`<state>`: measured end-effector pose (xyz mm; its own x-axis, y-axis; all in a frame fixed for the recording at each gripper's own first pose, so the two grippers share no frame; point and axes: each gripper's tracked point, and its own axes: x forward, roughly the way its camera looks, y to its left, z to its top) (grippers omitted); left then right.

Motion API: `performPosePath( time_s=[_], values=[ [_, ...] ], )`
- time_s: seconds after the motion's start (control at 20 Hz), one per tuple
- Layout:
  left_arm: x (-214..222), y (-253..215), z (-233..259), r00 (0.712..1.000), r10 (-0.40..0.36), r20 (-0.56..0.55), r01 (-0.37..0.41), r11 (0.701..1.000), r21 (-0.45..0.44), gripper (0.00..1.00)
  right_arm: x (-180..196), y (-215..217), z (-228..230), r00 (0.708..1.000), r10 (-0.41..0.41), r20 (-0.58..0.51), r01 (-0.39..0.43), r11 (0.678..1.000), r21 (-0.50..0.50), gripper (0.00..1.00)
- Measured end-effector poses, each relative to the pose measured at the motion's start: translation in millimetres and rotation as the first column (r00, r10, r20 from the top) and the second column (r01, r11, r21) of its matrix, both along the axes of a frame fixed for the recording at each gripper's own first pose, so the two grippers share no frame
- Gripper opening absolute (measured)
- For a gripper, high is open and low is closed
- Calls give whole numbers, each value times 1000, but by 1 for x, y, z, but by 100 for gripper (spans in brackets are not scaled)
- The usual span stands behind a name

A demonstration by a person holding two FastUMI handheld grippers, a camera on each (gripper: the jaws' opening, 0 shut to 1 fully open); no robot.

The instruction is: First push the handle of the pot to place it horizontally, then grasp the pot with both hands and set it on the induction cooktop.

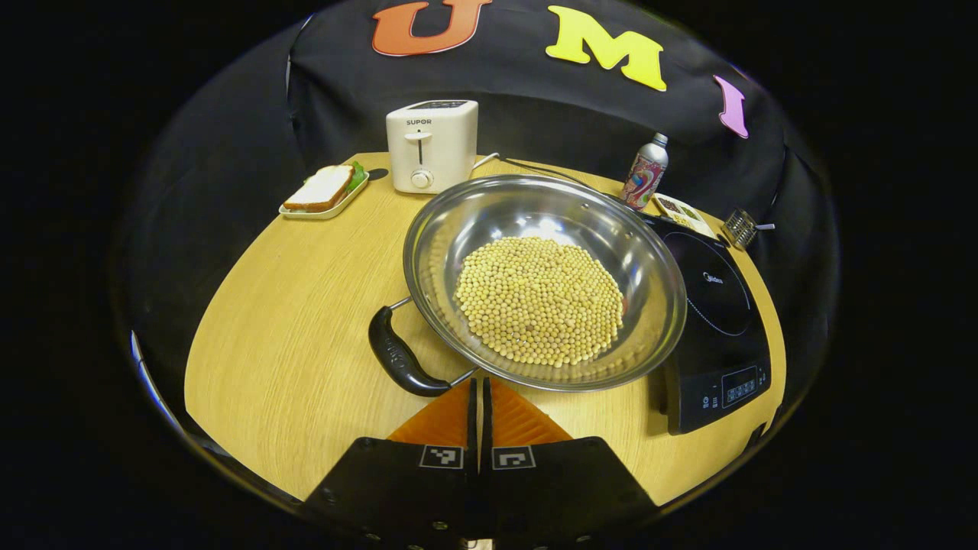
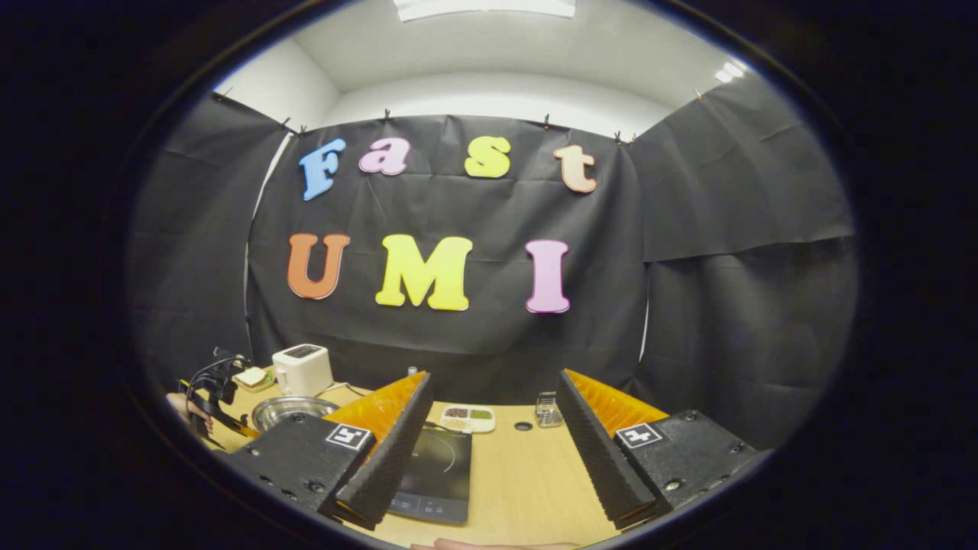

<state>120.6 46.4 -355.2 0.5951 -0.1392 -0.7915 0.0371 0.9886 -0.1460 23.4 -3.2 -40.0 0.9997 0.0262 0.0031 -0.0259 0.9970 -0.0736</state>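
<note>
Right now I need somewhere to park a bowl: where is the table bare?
Bare wood lies left of the pot, between its black handle and the sandwich tray. It is crowded rightward, where the pot overlaps the induction cooktop near the bottle.

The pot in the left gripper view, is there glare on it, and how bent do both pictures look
Left gripper view: a bright glare patch on the pot above the beans, the table edge bowed by the fisheye. Right gripper view: the ceiling light blown out, the wall curved.
</note>
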Motion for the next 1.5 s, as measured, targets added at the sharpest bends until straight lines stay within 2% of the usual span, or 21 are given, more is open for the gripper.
performPosePath(
  time_s=[0.1,0.7,0.75,0.8,0.9,0.95,1.0,1.05,1.25,1.5],
  values=[
    [6,9,-1,1000,3,-9,-3,1000,10,0,1,3,6,1000,-2,7,2,1000,-2,98],
    [70,61,-13,998,37,-42,-34,997,70,0,15,35,-7,1000,8,-13,-8,1000,-23,100],
    [75,64,-14,999,34,-40,-31,996,78,11,16,37,-10,1000,8,-11,-9,1000,-27,98],
    [82,66,-16,998,40,-41,-36,996,81,0,17,40,-12,1000,9,-10,-10,1000,-30,100],
    [91,70,-17,998,44,-49,-40,996,77,0,20,46,-22,1000,11,-25,-12,999,-37,98],
    [96,70,-17,998,51,-46,-48,996,69,0,21,48,-27,999,12,-36,-13,999,-39,100],
    [101,71,-17,997,59,-45,-56,996,67,10,23,49,-29,999,11,-41,-12,999,-38,98],
    [106,73,-18,997,62,-44,-59,996,72,0,26,51,-32,999,7,-46,-9,999,-38,100],
    [109,77,-24,995,86,-53,-81,993,89,0,32,57,-42,998,-7,-60,5,1000,-30,98],
    [98,76,14,995,92,31,-93,994,61,0,38,80,-56,996,17,-87,-19,999,-30,100]
  ],
)
